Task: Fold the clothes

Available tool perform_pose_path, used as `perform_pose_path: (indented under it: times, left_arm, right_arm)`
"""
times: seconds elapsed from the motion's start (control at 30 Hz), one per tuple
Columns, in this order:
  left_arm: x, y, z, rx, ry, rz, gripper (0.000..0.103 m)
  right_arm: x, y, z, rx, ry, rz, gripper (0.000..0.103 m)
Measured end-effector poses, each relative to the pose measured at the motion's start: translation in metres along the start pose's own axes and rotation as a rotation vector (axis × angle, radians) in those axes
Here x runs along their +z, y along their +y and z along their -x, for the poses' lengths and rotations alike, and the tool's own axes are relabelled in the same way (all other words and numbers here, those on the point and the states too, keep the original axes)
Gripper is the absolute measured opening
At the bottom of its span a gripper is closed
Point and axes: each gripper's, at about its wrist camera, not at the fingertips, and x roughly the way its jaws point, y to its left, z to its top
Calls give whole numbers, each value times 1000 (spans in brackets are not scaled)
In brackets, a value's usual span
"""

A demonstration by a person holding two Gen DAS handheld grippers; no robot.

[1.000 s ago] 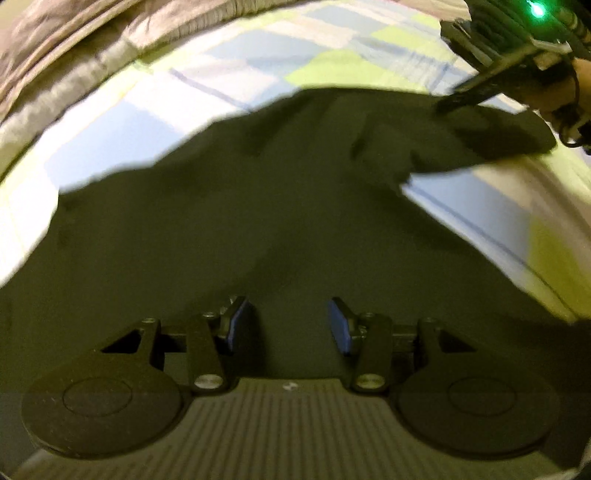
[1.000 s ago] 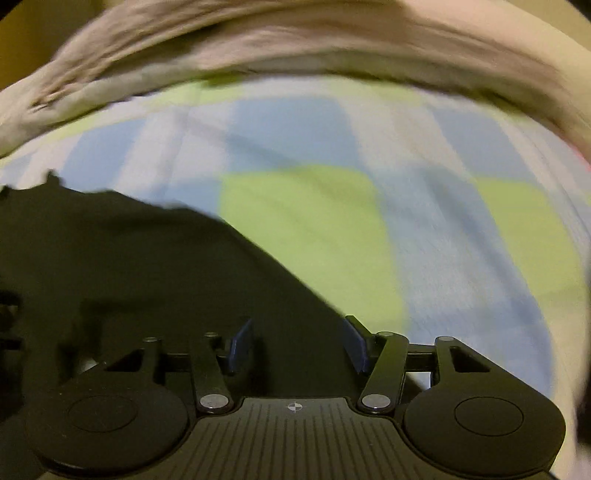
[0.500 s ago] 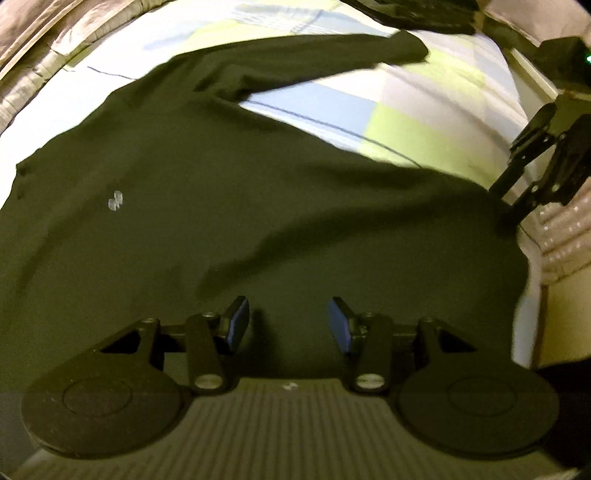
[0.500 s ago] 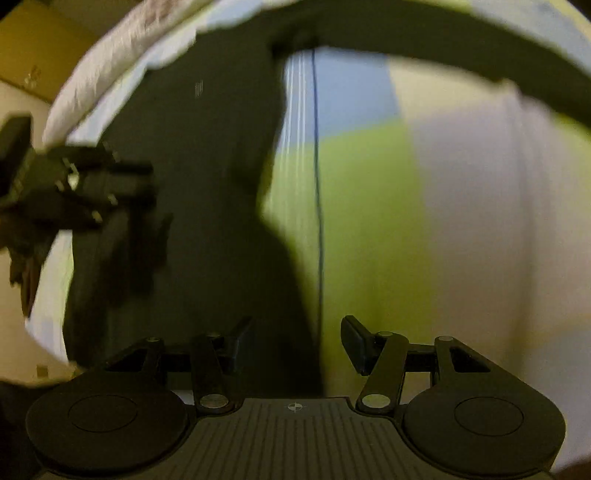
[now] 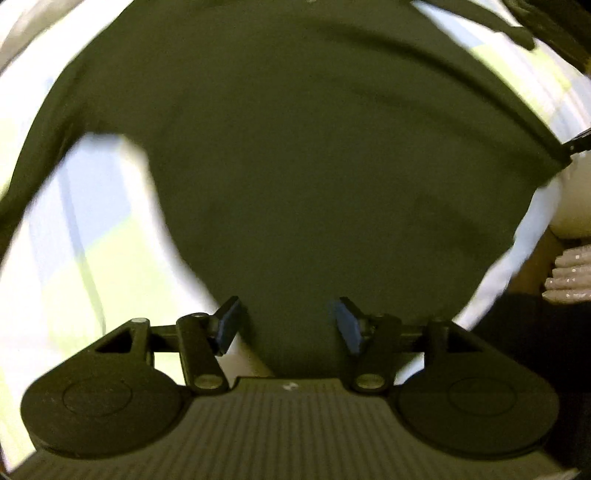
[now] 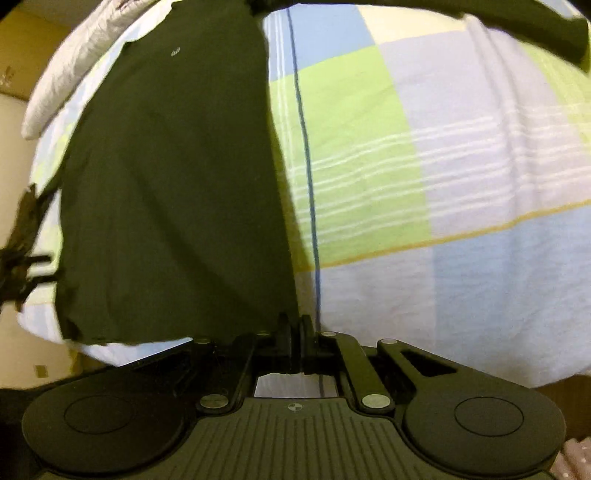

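Observation:
A black long-sleeved shirt (image 5: pixel 314 155) lies spread flat on a checked bedsheet (image 5: pixel 66 258). My left gripper (image 5: pixel 286 323) is open, its blue-padded fingers apart over the shirt's hem at one bottom corner. In the right wrist view the shirt (image 6: pixel 173 184) runs away from me, with a small white logo near its chest. My right gripper (image 6: pixel 294 332) is shut on the shirt's hem at the other bottom corner. The right gripper's tip also shows in the left wrist view (image 5: pixel 578 142) at the shirt's far corner.
The blue, green and white checked sheet (image 6: pixel 424 184) covers the bed to the right of the shirt. A pale quilted blanket (image 6: pixel 74 74) lies along the far side. The bed edge is just below both grippers. A sleeve (image 6: pixel 517 22) stretches across the far top.
Both grippers have swung to the shirt's bottom hem. My right gripper has closed on the hem corner; the left stays open and has moved to the opposite corner.

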Motion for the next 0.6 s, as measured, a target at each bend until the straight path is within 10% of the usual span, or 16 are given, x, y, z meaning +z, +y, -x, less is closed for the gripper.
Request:
perform_pose_path:
  times: [0.27,0.4,0.6]
  left_arm:
    - [-63,31,-11,-226,-24,322,52]
    - [-72,28,-28,-294,-26,293,2]
    - [-97,49,-3,-300,-29,277,2]
  right_arm:
    - [-7,38,-13,-199,-2,19,2]
    - [-9,48,-12,-253,-1,10,2]
    - [-4,74,-6,-375,21,72,2]
